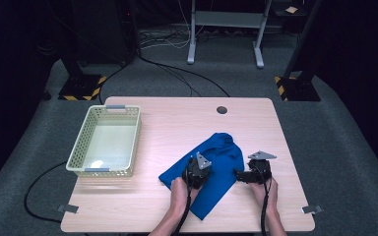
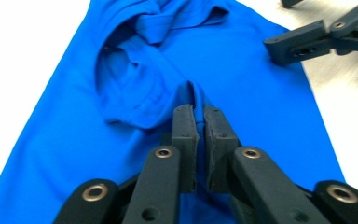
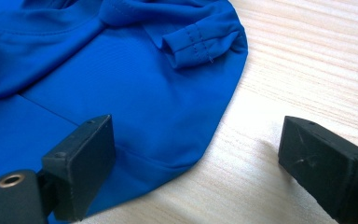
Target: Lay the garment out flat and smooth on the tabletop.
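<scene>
Blue T-shirt point(image 1: 211, 169) lies crumpled on the wooden surface point(image 1: 177, 123), to the right of the cream plastic basket point(image 1: 106, 140) and nearer the person's edge. Its long axis runs on a diagonal, from the low end close to the person up and away toward the round cable hole point(image 1: 221, 109) in the surface; the bunched collar and a hemmed sleeve point(image 3: 200, 39) sit at the far end.

The left tool point(image 2: 199, 126) has its jaws drawn together, pinching a small raised fold of the shirt's fabric near the middle of the garment. The right tool point(image 3: 196, 158) stands wide apart, one jaw over the shirt's rounded edge and the other over bare wood just beside it, gripping nothing.

The surface is pale wood grain with rounded corners, and the basket stands on it well apart from the shirt. Around the surface is grey carpet, with black cables point(image 1: 177, 69) trailing across it, a grey metal frame point(image 1: 226, 29) behind, and two stand bases edged in yellow-black hazard tape point(image 1: 81, 88).
</scene>
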`<state>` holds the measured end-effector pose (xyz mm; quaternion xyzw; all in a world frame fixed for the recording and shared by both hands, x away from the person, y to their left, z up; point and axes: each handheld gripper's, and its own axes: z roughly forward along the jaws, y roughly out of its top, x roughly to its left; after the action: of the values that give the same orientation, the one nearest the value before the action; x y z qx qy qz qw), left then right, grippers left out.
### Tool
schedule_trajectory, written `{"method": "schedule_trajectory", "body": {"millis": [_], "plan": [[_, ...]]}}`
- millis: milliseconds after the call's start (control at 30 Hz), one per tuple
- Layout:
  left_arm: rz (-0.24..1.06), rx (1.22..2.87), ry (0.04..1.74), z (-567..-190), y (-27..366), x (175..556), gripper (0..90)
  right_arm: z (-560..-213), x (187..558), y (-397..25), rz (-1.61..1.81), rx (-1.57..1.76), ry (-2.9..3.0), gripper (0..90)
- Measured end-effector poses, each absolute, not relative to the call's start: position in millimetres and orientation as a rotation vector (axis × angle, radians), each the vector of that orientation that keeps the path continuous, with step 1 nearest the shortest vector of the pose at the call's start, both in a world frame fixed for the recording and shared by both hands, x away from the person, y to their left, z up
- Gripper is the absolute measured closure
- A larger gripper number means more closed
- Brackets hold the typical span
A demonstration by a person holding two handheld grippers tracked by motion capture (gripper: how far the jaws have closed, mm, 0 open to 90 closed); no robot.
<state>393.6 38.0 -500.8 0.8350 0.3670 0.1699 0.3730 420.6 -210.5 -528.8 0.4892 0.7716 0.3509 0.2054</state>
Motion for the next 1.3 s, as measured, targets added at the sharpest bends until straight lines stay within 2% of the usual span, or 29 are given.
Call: {"method": "schedule_trajectory", "body": {"millis": [467,733,1300], "plan": [[0.476,2.126,0.977,-485,60,409,85.8,-529,421,-210,0.979,1.366,2.150,10.4],[0.538,2.123,1.009,-462,78,435,85.8,-529,421,-211,0.978,1.366,2.149,10.8],[0.634,2.171,1.064,-438,97,481,85.8,-529,420,-211,0.978,1.366,2.148,10.9]]}}
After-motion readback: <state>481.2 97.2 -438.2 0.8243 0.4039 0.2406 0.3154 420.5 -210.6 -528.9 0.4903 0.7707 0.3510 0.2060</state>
